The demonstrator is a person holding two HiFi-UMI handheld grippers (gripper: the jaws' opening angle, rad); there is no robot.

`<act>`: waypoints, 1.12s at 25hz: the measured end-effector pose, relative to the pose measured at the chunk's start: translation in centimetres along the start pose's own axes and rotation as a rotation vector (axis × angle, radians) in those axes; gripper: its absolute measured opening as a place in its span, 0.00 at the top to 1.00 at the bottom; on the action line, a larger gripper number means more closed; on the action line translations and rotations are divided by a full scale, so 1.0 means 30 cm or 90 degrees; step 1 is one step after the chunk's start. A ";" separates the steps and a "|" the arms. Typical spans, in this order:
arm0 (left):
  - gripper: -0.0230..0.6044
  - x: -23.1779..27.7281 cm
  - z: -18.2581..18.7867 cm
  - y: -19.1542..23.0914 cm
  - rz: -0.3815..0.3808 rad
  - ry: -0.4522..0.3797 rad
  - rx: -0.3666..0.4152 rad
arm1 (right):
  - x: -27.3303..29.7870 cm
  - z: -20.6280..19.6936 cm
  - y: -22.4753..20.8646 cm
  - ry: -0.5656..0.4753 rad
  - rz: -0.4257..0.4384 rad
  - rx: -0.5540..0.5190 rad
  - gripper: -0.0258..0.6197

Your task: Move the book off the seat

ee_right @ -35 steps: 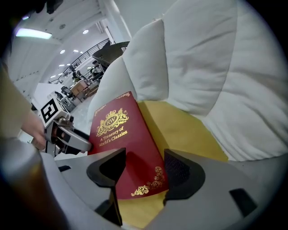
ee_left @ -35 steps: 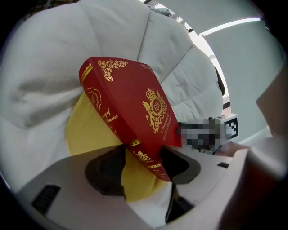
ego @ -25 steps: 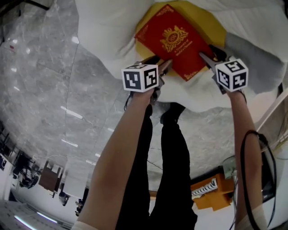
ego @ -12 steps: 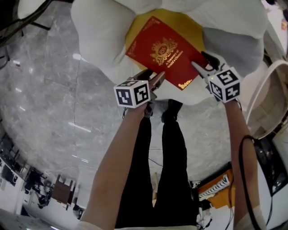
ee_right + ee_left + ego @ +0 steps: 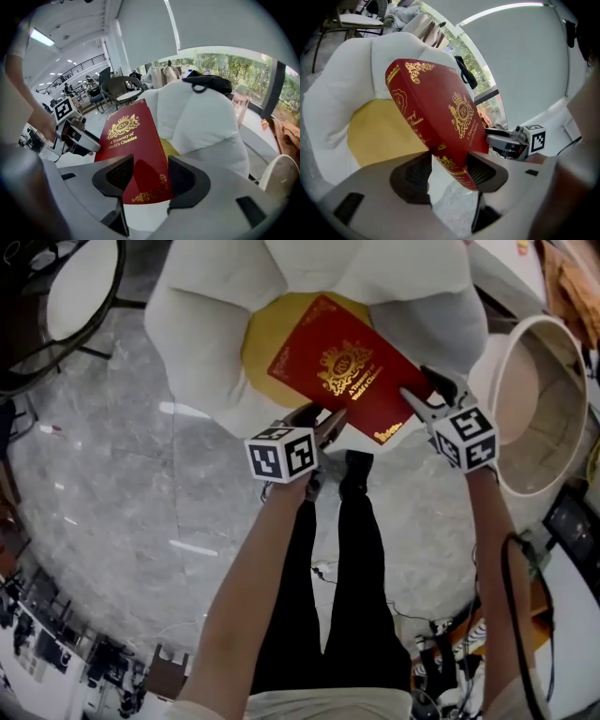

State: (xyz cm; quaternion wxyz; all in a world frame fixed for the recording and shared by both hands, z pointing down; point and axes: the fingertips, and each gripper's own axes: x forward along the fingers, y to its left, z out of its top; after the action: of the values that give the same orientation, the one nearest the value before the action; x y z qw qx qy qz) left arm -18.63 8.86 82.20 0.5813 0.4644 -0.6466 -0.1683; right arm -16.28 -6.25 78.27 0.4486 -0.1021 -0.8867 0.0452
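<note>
Clamping only the near corners of the book, the left tool and right tool are holding it tilted over the seat, where an uneven pull is risking it twisting free.

1. The left arm is reaching straight out, forearm bare, with the left gripper clamping the near left corner of the book.
2. The right arm is stretching out alongside it, with the right gripper pinching the book's near right edge.
3. Both sets of jaws are sitting pretty wide, pads pressing on the covers.
4. The legs are standing directly below.
</note>
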 end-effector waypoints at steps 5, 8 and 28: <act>0.59 0.047 -0.024 -0.248 -0.023 0.038 0.062 | -0.263 -0.061 -0.083 -0.034 -0.049 0.050 0.58; 0.59 0.062 -0.053 -0.333 -0.031 0.063 0.084 | -0.361 -0.101 -0.099 -0.048 -0.072 0.073 0.58; 0.59 0.430 -0.200 -0.943 -0.102 0.180 0.235 | -0.948 -0.477 -0.434 -0.118 -0.206 0.213 0.58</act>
State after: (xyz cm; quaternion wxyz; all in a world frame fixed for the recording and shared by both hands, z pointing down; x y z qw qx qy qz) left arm -0.34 -13.96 70.03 0.5559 0.6318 -0.5396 -0.0263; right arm 9.80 -25.40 66.63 0.3776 0.1213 -0.9089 0.1285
